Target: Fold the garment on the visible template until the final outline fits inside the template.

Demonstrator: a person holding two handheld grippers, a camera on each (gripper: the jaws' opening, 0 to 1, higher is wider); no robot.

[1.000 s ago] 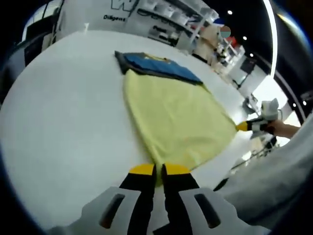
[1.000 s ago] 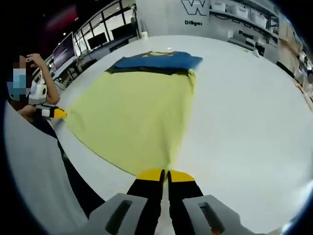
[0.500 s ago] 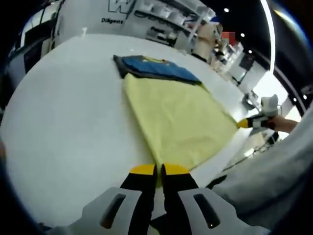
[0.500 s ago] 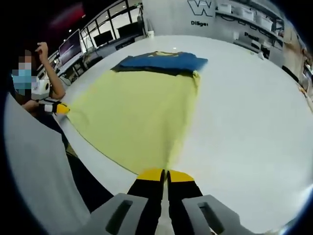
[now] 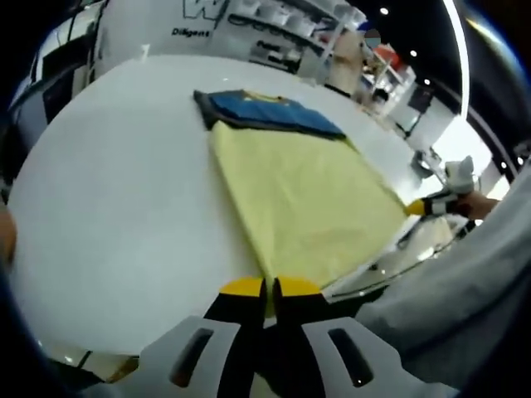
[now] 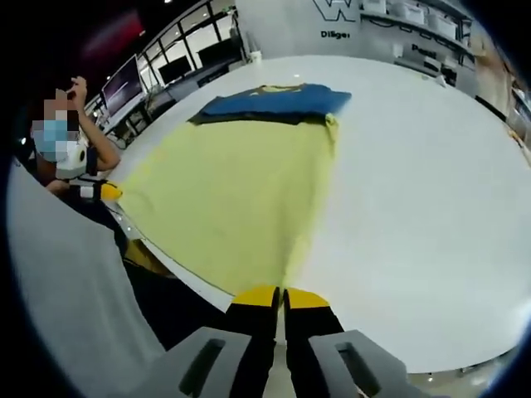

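Left gripper view. The white tabletop (image 5: pixel 108 191) takes up the left and centre. On its far side lies a blue piece (image 5: pixel 270 110) on a dark one, flat on the surface. The yellow garment (image 5: pixel 303 199) starts touching the near edge of the blue piece and widens toward the camera, spread taut. Its near corner is clamped in the left tool (image 5: pixel 270 288), whose yellow-tipped jaws are pressed together on the fabric at the tabletop's near edge. At the right, the other near corner is pinched by the right tool (image 5: pixel 417 207), held by a hand (image 5: pixel 477 205). A grey sleeve (image 5: pixel 452 290) occupies the lower right. Shelving (image 5: pixel 290 21) and a white wall stand behind the tabletop.

Right gripper view. At the left edge a grey sleeve (image 6: pixel 70 290) runs up the frame. Above it the left tool (image 6: pixel 106 191) grips the garment's left near corner, at the tabletop's edge. The garment (image 6: pixel 232 199) spreads from there across the centre, its far edge touching the blue piece (image 6: pixel 278 99). Part of the near hem between the two tools reaches past the tabletop's rim. The right tool (image 6: pixel 280 295) is clenched on the right near corner, jaws together. The bare tabletop (image 6: pixel 415 182) extends to the right. Whether a template outline is marked on the surface cannot be told.
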